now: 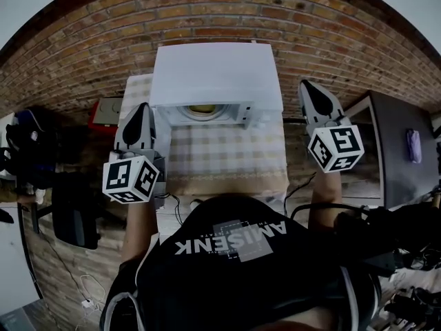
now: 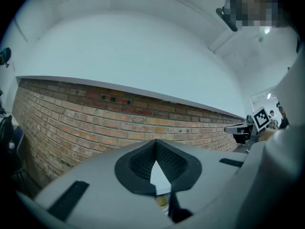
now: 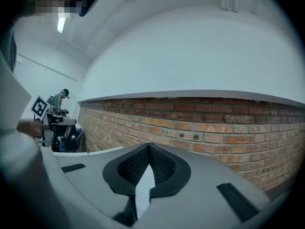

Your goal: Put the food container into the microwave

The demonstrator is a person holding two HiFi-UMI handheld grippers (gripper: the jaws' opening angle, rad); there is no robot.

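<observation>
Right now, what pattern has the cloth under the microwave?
Beige checked cloth; head view shows it best.

the left gripper (image 2: 156, 143) has its grey plastic jaws closed tip to tip, black ribbed pads (image 2: 138, 162) holding nothing. beyond the fingertips stands a red brick wall (image 2: 95, 123) under white plaster. far right of the fingers floats a black-and-white square-marker cube (image 2: 260, 118).

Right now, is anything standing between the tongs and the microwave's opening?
Nothing visible. The microwave opening faces the person with only bare checked cloth before it. The left tongs and right tongs flank it, both shut and empty. A yellowish thing already sits inside.
</observation>
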